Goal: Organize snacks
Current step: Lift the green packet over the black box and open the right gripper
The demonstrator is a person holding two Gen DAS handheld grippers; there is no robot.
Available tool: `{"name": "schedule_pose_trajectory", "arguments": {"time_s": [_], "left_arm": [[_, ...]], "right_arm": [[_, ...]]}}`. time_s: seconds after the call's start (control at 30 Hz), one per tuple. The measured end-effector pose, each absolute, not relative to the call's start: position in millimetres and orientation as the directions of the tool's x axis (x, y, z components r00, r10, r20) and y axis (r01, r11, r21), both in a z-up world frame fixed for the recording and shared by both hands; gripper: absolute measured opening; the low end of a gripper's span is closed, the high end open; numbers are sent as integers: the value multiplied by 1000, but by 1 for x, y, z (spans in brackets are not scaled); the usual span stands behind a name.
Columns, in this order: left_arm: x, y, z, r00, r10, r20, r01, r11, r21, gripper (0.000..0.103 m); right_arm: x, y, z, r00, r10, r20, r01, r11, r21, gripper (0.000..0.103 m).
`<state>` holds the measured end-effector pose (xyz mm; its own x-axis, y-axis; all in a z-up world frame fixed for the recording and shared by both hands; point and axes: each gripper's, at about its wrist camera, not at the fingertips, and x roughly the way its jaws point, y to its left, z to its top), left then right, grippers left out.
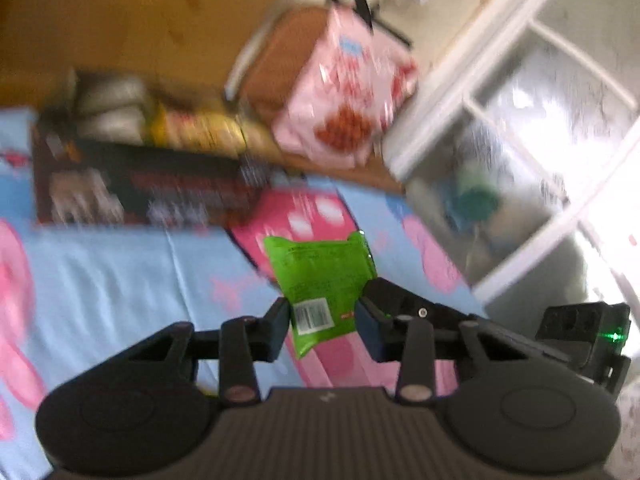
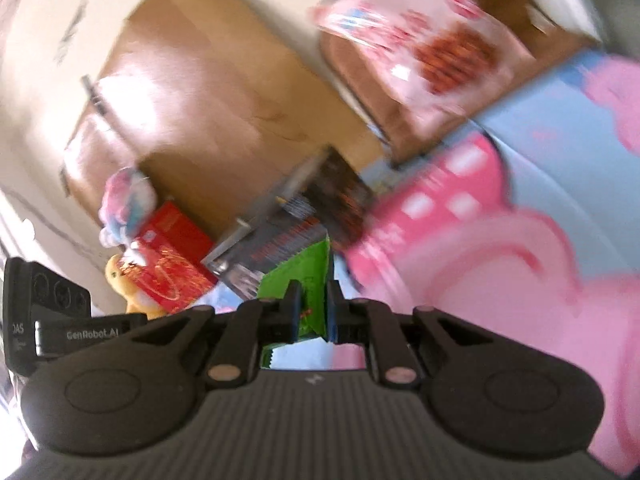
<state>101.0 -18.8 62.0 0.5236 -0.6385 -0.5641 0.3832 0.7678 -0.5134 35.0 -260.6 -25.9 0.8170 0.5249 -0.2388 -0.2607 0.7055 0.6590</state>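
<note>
Here a green snack packet (image 1: 320, 280) is pinched between the fingers of each gripper, left (image 1: 322, 314) and right (image 2: 312, 312), its long axis running forward beyond the fingertips toward the dark box (image 1: 140, 188).

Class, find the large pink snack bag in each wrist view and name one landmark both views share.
Left wrist: the large pink snack bag sits upper centre, over a brown seat.
Right wrist: it sits upper right, blurred.
Shared landmark: the dark open box, on the blue cartoon cloth.
</note>
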Motion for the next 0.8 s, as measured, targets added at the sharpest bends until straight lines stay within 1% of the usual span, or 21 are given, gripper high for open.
{"name": "schedule_pose_trajectory", "arguments": {"time_s": [0.17, 0.27, 0.33, 0.43, 0.47, 0.53, 0.57, 0.6, 0.63, 0.67, 0.73, 0.8], "left_arm": [[135, 16, 95, 642, -560, -523, 330, 819, -470, 36], [167, 31, 101, 697, -472, -540, 266, 869, -416, 36], [186, 39, 97, 712, -425, -559, 223, 892, -394, 37], [207, 48, 87, 735, -328, -593, 137, 929, -344, 41], [211, 49, 85, 738, -308, -601, 115, 934, -337, 43], [215, 52, 84, 739, -308, -599, 105, 931, -349, 44], [211, 54, 85, 746, -314, -588, 110, 928, -356, 49], [205, 56, 87, 756, -317, -572, 118, 926, -358, 55], [197, 58, 89, 766, -317, -559, 122, 926, -358, 57], [189, 61, 91, 774, -320, -547, 125, 924, -362, 58], [172, 66, 94, 771, -351, -531, 147, 910, -389, 58], [145, 72, 91, 754, -396, -524, 184, 893, -411, 58]], "right_arm": [[88, -225, 12, 799, 573, -181, -367, 704, 608, 16], [127, -197, 26, 792, 585, -175, -406, 719, 564, 16], [149, -179, 29, 793, 579, -188, -416, 740, 528, 16], [176, -153, 25, 786, 573, -234, -418, 771, 481, 16], [183, -145, 22, 782, 569, -255, -421, 783, 457, 19], [188, -132, 17, 799, 526, -291, -411, 831, 375, 21], [187, -130, 16, 815, 498, -294, -396, 851, 345, 23], [184, -133, 16, 823, 491, -286, -390, 854, 344, 29], [179, -138, 16, 827, 494, -269, -390, 848, 359, 31], [171, -146, 17, 832, 495, -252, -388, 842, 375, 36], [151, -160, 19, 840, 490, -233, -385, 841, 381, 38], [131, -167, 19, 832, 503, -235, -393, 832, 391, 38]]}}
